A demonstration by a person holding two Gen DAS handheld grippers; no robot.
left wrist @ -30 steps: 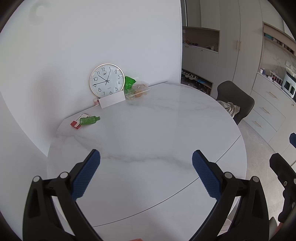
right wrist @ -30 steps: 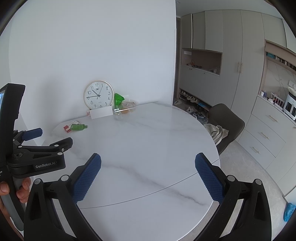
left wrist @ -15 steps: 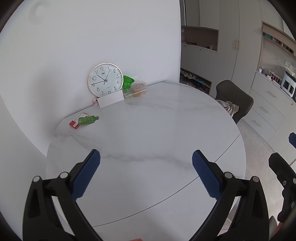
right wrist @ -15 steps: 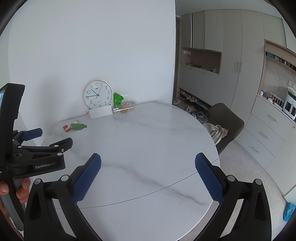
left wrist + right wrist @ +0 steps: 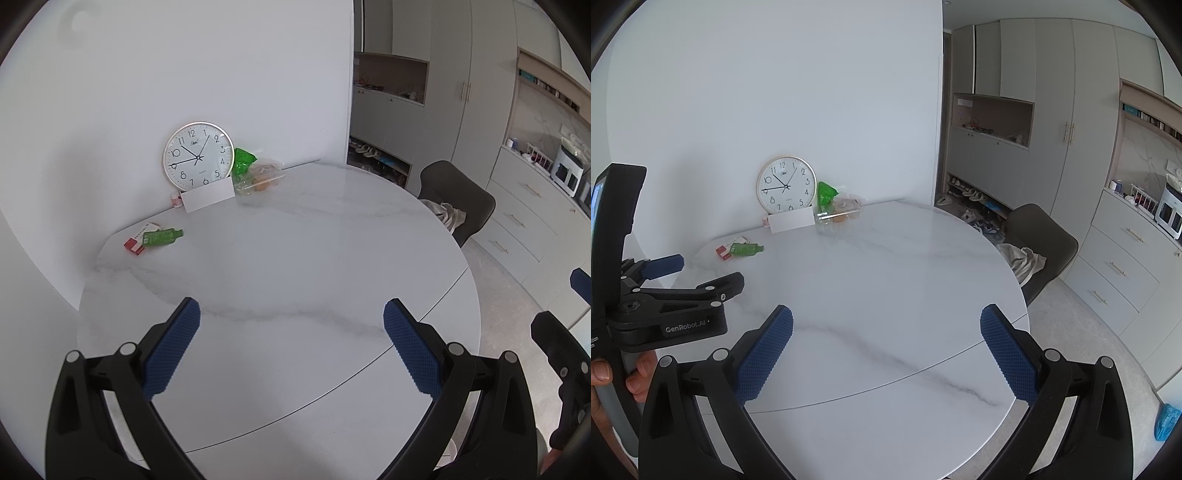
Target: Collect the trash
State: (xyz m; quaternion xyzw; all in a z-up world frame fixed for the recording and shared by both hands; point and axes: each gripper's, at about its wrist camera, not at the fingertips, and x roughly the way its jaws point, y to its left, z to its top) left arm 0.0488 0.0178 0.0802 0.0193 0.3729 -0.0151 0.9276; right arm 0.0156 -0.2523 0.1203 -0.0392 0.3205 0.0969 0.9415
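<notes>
Both grippers hover over the near edge of a round white marble table (image 5: 295,266), jaws spread wide, nothing between the blue pads. Left gripper (image 5: 291,347) points toward the far wall; right gripper (image 5: 886,350) sits just beside it, aimed the same way. In the right wrist view the left gripper shows side-on at the left edge, a hand (image 5: 617,376) wrapped on its grip. Trash is all at the far side of the table, well apart from both tools. Green wrapper (image 5: 162,237) lies flat near the far-left rim, touching and partly overlapping a red and white small box (image 5: 137,242). Further back, a round clock (image 5: 198,156) leans on the wall, a white card (image 5: 208,195) propped in front of it. Small pink item (image 5: 177,200) just left of the card, too small to tell what it is. Right of the clock: crumpled green bag (image 5: 242,161) and a clear plastic container (image 5: 260,181) with something orange-brown inside, touching each other. Rest of the tabletop is bare marble. Dark chair (image 5: 458,206) beyond the table's right side with a pale cloth (image 5: 448,216) draped on the seat. Grey cabinets (image 5: 1052,122) along the back.
</notes>
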